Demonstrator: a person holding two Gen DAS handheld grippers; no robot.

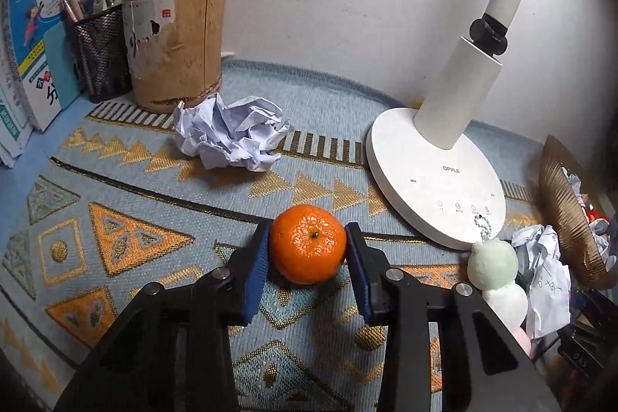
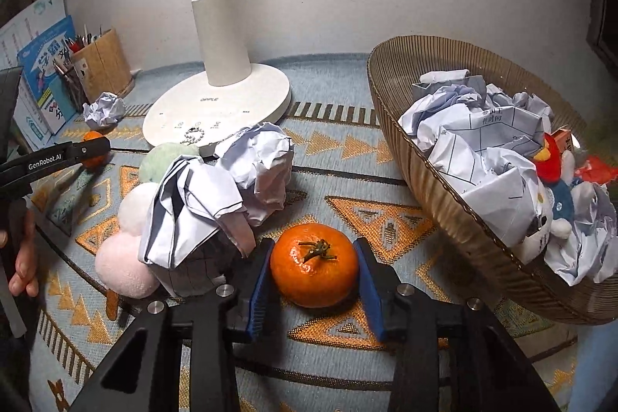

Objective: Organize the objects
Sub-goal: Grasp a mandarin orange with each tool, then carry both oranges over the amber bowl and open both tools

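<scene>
A woven mat (image 1: 162, 188) in pale blue covers the desk, its coarse weave crossed by gold and orange triangles and dark stripes, and it runs back to a plain white wall, scuffed here and there. At the back left stand upright workbooks (image 1: 50, 26), a black wire-mesh pen cup (image 1: 102, 60), and beside it a worn brown cardboard cylinder (image 1: 175, 41) full of pens, its label half torn away. A smooth white desk lamp (image 1: 436, 176) sits on a broad round base with a thick tubular neck. A loose ball of crumpled white paper (image 1: 231, 138) lies just in front of the cylinder. The left gripper (image 1: 308, 253) is closed on a tangerine (image 1: 308, 244), glossy and dimpled, both ribbed blue pads pressing its sides while it sits on the mat. The right gripper (image 2: 314, 269) has its blue pads against a second tangerine (image 2: 314, 265), this one with a dry green stem, also resting on the mat. Just left of it lies more creased, ruled paper (image 2: 216, 195) heaped against a soft plush toy (image 2: 127, 238) made of fuzzy pink, white and green balls on a bead chain. To the right, a ribbed, bronze-coloured oval basket (image 2: 436, 203) holds crumpled sheets and a small stuffed toy (image 2: 556, 188).
</scene>
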